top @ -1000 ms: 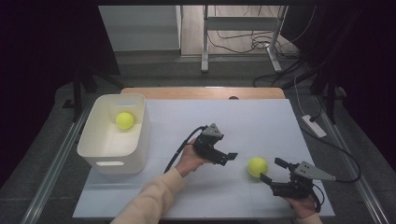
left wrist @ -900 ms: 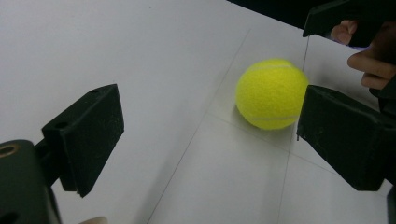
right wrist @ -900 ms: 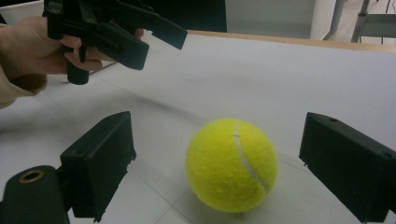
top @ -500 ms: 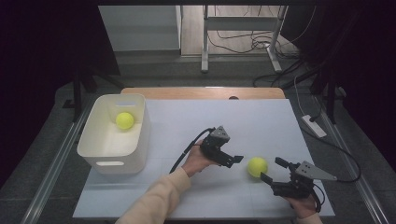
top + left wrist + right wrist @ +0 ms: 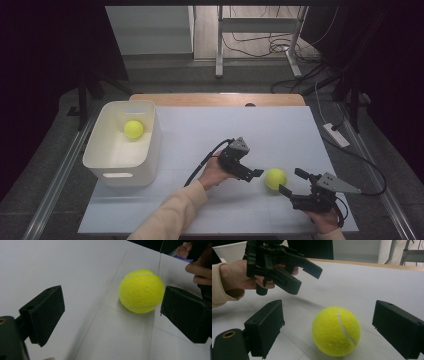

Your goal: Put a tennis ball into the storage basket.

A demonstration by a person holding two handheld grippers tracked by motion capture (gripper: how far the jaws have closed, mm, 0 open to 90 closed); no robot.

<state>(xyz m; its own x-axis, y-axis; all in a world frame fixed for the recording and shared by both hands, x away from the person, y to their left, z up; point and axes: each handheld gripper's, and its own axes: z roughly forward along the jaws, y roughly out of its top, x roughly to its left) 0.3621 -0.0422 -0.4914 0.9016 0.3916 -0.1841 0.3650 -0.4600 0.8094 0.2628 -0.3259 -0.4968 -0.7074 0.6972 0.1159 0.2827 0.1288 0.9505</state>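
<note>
A: Where does the tennis ball (image 5: 275,178) sit right now?

B: On the white counter (image 5: 280,130), near right, between the two hands. The left claw (image 5: 248,173) is just to its left, the right claw (image 5: 292,182) just to its right and nearer. A second tennis ball (image 5: 133,129) already lies in the white bin (image 5: 120,172) at the far left.

A: Is either claw holding it?

B: No. The left claw's jaws have just been opening and now stand wide, with the ball ahead of them and toward the right jaw, not yet between the pads. The right claw is also wide open, empty, with the ball in the gap ahead of it but untouched.

A: So which one should take it?

B: My guess is the left, since it's the side nearer the bin. It should slide forward until the ball's widest part sits squarely between the pads, shifting over a little because the ball is off-centre.

A: Anything to watch?

B: A nudge from one jaw would send the ball rolling. Keep low and close evenly, with the right claw held clear.
</note>
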